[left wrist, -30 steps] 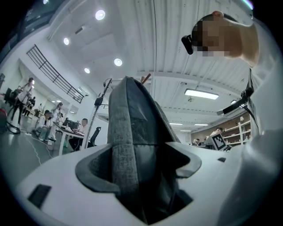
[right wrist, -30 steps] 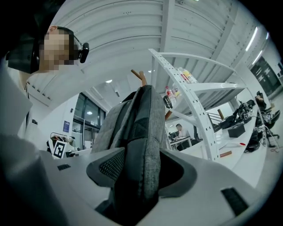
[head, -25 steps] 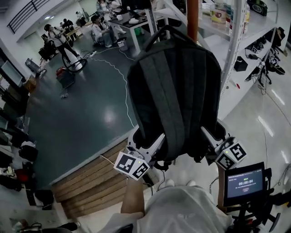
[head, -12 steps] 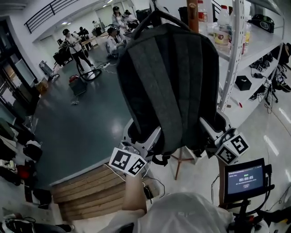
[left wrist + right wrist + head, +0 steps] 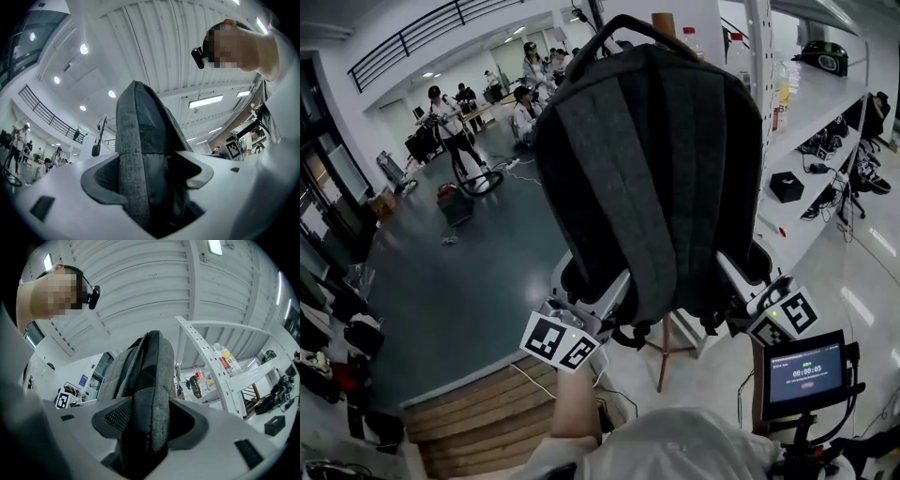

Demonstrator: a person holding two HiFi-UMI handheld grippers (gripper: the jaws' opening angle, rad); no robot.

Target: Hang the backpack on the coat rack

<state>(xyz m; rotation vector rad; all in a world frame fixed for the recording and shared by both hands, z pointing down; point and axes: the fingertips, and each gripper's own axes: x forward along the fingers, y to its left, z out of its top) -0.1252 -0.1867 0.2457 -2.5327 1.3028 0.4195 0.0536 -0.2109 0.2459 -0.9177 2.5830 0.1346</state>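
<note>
Gripped at lower corners by left claw (image 5: 607, 292) and right claw (image 5: 733, 278), both pinching backpack (image 5: 652, 178) fabric. Raised to frame centre, with top handle (image 5: 623, 23) near coat rack (image 5: 664, 22) pole at upper centre. Apparently not yet hooked. Hooking and release outstanding.

- A white shelf unit (image 5: 830, 94) is standing on a pale floor.
- Bottles (image 5: 781, 94) are standing on the shelf unit's upper tier.
- A black box (image 5: 787, 187) is sitting on a tier below them.
- A small screen (image 5: 804, 372) is glowing below the shelf unit.
- Wooden steps (image 5: 478, 412) are lying well to its left.
- People (image 5: 450, 117) are standing far beyond.
</note>
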